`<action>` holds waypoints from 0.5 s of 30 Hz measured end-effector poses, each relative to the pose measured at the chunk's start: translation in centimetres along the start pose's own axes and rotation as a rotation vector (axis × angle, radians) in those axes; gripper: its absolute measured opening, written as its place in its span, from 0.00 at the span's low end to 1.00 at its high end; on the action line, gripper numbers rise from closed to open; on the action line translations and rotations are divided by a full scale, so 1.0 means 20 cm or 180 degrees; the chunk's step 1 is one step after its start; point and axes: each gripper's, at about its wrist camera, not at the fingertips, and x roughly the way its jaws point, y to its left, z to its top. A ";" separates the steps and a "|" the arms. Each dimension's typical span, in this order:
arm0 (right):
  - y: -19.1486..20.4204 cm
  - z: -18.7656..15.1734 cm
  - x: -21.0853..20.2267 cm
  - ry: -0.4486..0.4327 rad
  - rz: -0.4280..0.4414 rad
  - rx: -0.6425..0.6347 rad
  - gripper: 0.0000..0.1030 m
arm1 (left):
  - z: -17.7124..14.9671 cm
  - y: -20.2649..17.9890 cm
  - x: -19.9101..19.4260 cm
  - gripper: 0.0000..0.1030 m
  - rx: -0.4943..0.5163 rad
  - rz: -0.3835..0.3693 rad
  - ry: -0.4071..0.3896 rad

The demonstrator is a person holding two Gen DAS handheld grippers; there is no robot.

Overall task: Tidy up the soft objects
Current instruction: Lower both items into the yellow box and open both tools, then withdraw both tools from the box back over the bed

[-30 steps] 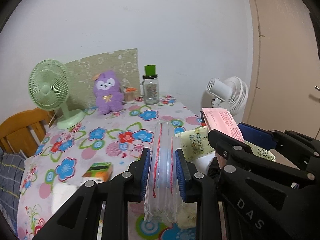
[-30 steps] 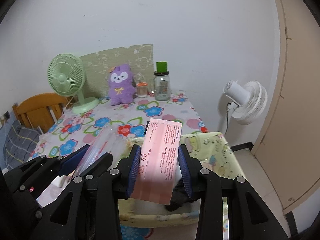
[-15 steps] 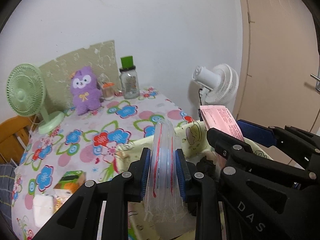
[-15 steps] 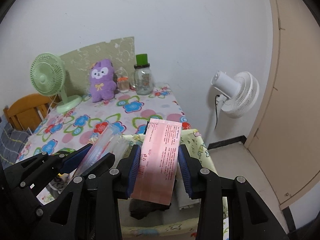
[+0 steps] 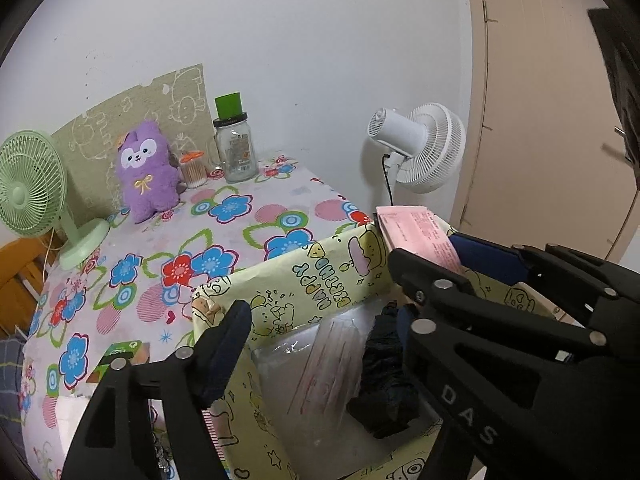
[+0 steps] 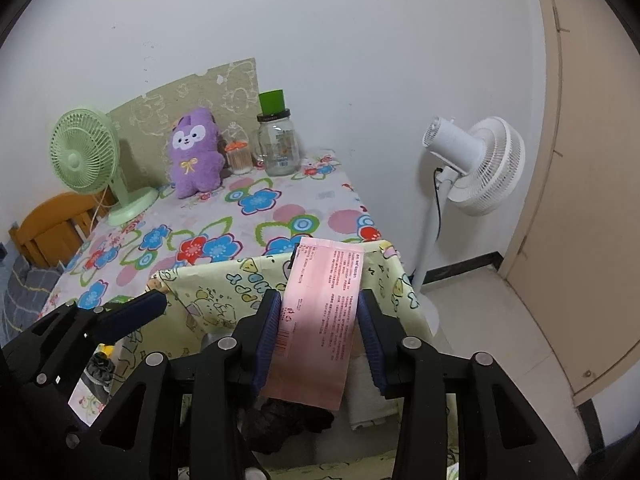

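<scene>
A yellow cartoon-print fabric bin [image 5: 312, 276] stands at the table's near right corner; it also shows in the right wrist view [image 6: 208, 292]. A clear zip bag with red lines [image 5: 328, 372] lies inside it beside a dark cloth [image 5: 384, 372]. My left gripper [image 5: 320, 320] is open and empty above the bin. My right gripper [image 6: 318, 344] is shut on a pink packet [image 6: 320, 320] held over the bin; the pink packet also shows in the left wrist view [image 5: 416, 232].
On the floral tablecloth [image 5: 224, 240] stand a green desk fan [image 5: 32, 192], a purple plush [image 5: 146, 170], a small jar [image 5: 194, 168] and a glass jar with a green lid [image 5: 234, 144]. A white floor fan [image 6: 476, 164] stands right of the table. A wooden chair [image 6: 52, 228] is at the left.
My left gripper has opened and let go of the clear zip bag, which now lies in the bin. Both grippers have moved right over the bin. The right still holds the pink packet.
</scene>
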 end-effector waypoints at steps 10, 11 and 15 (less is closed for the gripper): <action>0.02 0.02 -0.05 -0.0116 0.0012 0.0012 0.79 | 0.01 0.03 -0.06 0.87 -0.0099 -0.0033 -0.0086; 0.02 0.02 -0.06 -0.0118 0.0009 0.0011 0.80 | 0.01 0.03 -0.07 0.88 -0.0101 -0.0031 -0.0092; 0.04 0.02 -0.10 -0.0121 0.0004 0.0026 0.82 | 0.00 0.04 -0.12 0.92 -0.0103 0.0011 -0.0145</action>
